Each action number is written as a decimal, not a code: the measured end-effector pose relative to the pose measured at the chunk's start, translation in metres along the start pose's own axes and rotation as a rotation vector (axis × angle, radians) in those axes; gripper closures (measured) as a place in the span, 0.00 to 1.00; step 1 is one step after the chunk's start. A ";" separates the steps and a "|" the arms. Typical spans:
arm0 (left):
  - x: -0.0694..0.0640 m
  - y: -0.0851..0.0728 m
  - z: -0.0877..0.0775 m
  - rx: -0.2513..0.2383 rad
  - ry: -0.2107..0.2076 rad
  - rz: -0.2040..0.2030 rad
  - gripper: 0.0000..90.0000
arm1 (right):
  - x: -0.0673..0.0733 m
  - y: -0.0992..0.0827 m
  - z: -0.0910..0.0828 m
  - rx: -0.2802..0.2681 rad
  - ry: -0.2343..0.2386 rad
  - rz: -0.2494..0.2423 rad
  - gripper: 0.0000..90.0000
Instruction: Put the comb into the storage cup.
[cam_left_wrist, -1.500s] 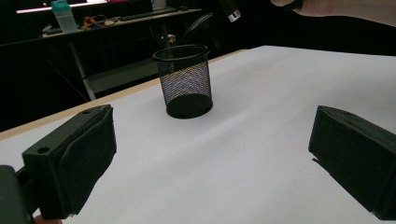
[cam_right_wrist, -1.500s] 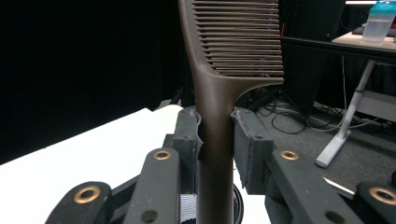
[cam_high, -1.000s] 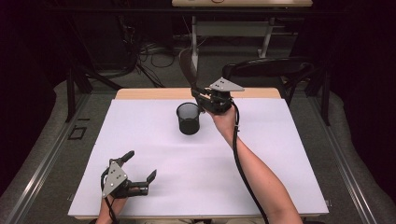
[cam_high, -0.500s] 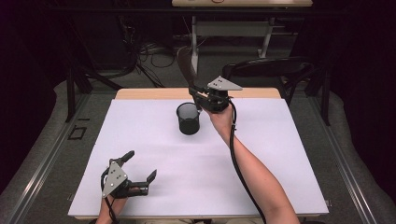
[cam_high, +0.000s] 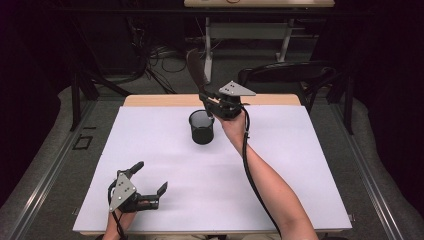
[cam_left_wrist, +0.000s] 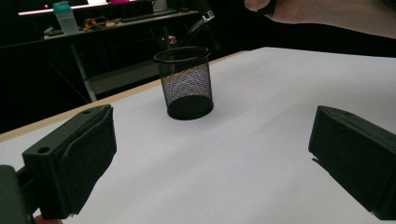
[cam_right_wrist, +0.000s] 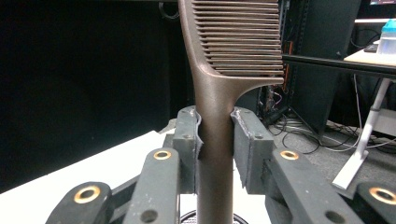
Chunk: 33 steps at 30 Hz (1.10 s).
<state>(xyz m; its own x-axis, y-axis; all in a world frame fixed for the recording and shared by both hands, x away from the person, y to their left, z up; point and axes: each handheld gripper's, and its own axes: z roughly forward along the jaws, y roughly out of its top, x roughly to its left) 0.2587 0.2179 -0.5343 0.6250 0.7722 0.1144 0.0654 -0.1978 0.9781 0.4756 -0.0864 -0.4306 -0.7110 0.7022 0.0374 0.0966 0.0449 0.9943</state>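
Little has changed since the earlier frames: our right hand holds much the same spot above the cup, only a touch nearer its far rim, and our left hand has stayed where it was.

We hold a brown comb (cam_right_wrist: 215, 93) by its handle, and in the right gripper view the handle stands straight up between the two pads (cam_right_wrist: 187, 144), which press on it from either side just below the point where the teeth begin. The toothed part rises clear above the fingers, with the teeth pointing to the right of that view. From the high view the comb (cam_high: 196, 70) leans up and away from us, out of the right gripper (cam_high: 214, 102), whose jaws are closed tight on the handle.

Just below the comb sits a black mesh cup (cam_high: 202, 127), upright on the white table (cam_high: 280, 150) toward the far edge. In the right gripper view a sliver of its rim (cam_right_wrist: 212, 217) shows right under the lower end of the handle.

Our left gripper (cam_high: 150, 185) rests on the near left part of the table, well apart from the cup (cam_left_wrist: 184, 81). Its jaws stand wide open, with nothing between them.
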 end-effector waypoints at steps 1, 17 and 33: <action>0.000 0.000 0.000 0.001 0.000 0.000 0.01 | 0.000 0.000 0.001 -0.001 0.001 0.000 0.81; 0.000 0.000 0.000 -0.001 -0.002 0.002 0.01 | 0.000 -0.004 0.011 -0.012 0.009 0.010 0.81; 0.000 0.000 0.000 -0.001 -0.002 0.002 0.01 | -0.003 -0.011 0.018 -0.014 0.017 0.017 0.81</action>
<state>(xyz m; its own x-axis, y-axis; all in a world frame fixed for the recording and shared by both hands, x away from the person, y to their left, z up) 0.2582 0.2177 -0.5340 0.6267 0.7706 0.1160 0.0633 -0.1987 0.9780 0.4897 -0.0759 -0.4431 -0.7212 0.6904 0.0564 0.0996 0.0228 0.9948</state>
